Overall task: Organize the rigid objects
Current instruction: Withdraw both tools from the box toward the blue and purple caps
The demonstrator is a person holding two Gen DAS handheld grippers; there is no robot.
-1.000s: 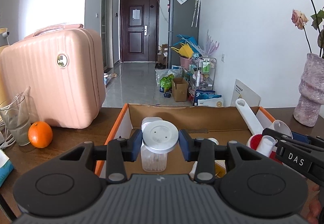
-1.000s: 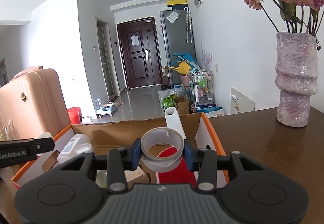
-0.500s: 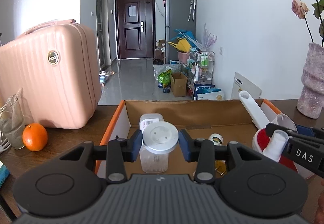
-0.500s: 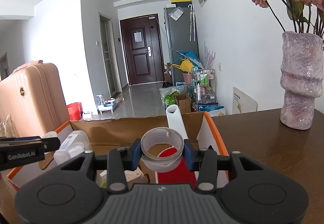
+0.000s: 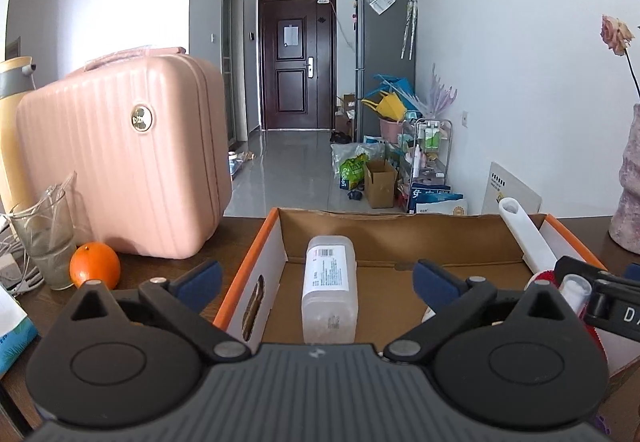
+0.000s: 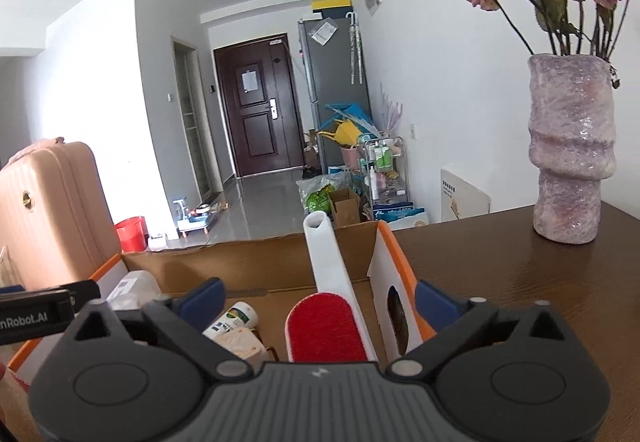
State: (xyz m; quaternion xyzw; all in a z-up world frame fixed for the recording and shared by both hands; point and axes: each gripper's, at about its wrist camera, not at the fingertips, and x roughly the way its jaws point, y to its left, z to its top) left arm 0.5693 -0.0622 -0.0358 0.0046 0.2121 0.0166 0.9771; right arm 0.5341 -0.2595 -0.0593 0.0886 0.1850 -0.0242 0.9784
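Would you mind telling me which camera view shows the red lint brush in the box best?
The right wrist view: the lint brush lies centred there, red pad and white handle unobstructed. In the left wrist view, the lint brush sits at the right edge, handle showing but red pad mostly hidden behind the right gripper.

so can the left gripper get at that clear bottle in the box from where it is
Probably yes. The left gripper is opening, nothing between its jaws, and the bottle lies flat in the open-topped box straight ahead. Nothing covers it; the brush sits well to the right.
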